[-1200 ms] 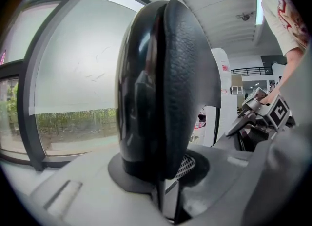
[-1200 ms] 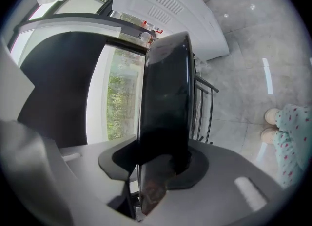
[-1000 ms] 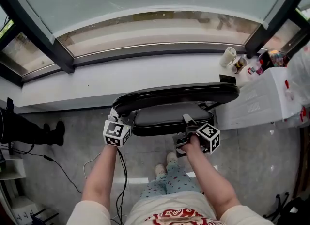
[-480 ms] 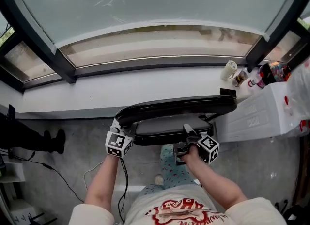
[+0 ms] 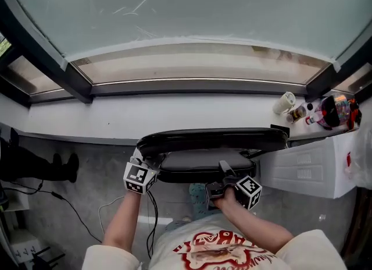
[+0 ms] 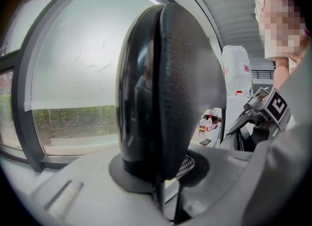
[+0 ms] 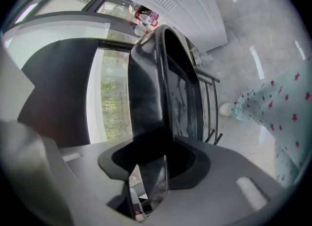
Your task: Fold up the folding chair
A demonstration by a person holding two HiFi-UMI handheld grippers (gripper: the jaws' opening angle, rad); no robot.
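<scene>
Left gripper [image 5: 144,162], right gripper [image 5: 224,171] on chair [image 5: 212,141]

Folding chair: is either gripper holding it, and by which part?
Both grip the folding chair: left gripper on the backrest at its left end, right gripper on the seat at its near edge.

Daylight fills a wide frosted window [image 5: 192,13] set in dark frames [image 5: 75,80], with a clear strip of glass [image 5: 197,62] along its foot. On the white sill [image 5: 87,114], bottles [image 5: 325,112] and a white cup [image 5: 285,102] cluster at the right. Below them, a white vented unit [image 5: 305,170] stands on the grey polished floor [image 5: 81,181].
</scene>
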